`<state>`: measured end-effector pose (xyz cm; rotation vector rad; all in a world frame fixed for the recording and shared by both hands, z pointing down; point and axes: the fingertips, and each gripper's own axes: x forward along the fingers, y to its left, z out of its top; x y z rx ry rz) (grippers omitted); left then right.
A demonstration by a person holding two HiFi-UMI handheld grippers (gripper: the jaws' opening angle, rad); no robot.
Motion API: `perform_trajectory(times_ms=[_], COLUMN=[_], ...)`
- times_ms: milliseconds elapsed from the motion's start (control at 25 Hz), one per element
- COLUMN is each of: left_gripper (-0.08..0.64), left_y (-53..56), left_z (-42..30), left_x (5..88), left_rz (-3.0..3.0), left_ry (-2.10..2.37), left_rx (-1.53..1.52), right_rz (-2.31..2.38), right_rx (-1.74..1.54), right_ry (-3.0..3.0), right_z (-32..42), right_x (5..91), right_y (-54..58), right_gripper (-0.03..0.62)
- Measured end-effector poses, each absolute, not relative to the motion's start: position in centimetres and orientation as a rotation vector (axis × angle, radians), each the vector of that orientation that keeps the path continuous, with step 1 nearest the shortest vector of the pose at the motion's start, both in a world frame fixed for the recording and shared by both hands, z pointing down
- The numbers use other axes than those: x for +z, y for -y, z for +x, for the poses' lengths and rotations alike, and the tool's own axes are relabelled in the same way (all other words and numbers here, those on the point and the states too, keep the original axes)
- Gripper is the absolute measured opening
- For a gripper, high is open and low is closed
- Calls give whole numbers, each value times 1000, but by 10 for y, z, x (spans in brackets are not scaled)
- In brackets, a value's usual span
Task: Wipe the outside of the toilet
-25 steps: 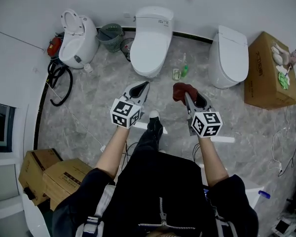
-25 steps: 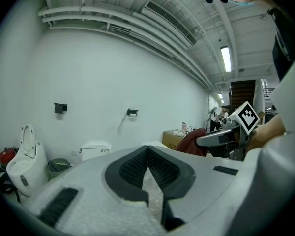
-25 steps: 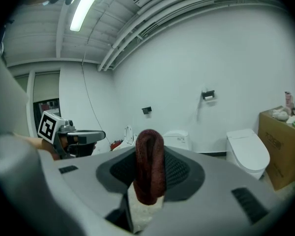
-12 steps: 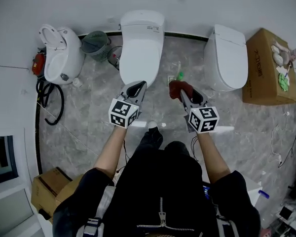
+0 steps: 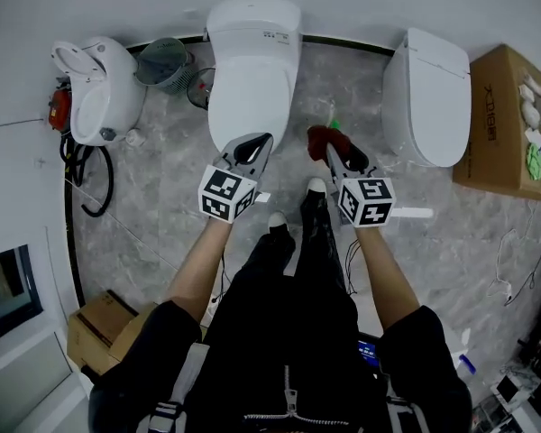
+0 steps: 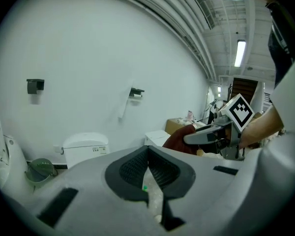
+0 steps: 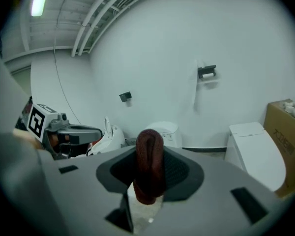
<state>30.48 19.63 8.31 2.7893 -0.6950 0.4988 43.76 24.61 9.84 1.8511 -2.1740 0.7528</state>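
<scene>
- Since a second ago the person had stepped in, one shoe coming forward, and the middle white ceramic toilet with its lid shut [image 5: 252, 70] had slid right up under both tools.
- The left gripper [image 5: 254, 146] hung with its tip over the front edge of that toilet's lid in the head view; whether it touched, I could not tell.
- In its own view its black ribbed pads were pressed together at the tip, with nothing between them.
- The right gripper [image 5: 336, 154] sat just to the right of the bowl's front, over the grey marble-patterned floor [image 5: 162, 215].
- It was clamped on a dark red rolled cloth [image 5: 321, 139], which stuck out past the fingertips.
- Each gripper's cube carried black-and-white square markers and no words.
- A small printed label sat on the middle toilet near its tank, too small to read.
- The brown cardboard box [image 5: 498, 106] at far right had dark print down its top, also unreadable.
- A second white toilet with a shut lid [image 5: 428, 97] stood between the cloth and the box.
- A white toilet with its seat raised [image 5: 95, 88] stood at left, a green mesh wastebasket [image 5: 162, 61] beside it.
- A small green-capped bottle [image 5: 334, 125] showed just beyond the cloth.
</scene>
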Motion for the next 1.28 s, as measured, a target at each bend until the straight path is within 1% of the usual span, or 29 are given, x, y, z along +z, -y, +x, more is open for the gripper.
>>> perform_trajectory(times_ms=[400,640,920,1280], left_gripper=[-1,0,0,0], left_y=[-113,-75,-53,-38], left_z=[380,410,416,406], left_x=[168,240,323,399], left_rz=[2694,2617,2524,2498], left_ry=[733,776,831,849], left_rx=[535,551,586,634], right_rz=[1676,1577,1482,1331], right_rx=[901,935,1036,943], right_ry=[2155,2103,2011,1944], right_z=[491,510,512,497], right_x=[209,304,434,564], right_y=[-145,-91,-30,60], right_gripper=[124,127,126,126])
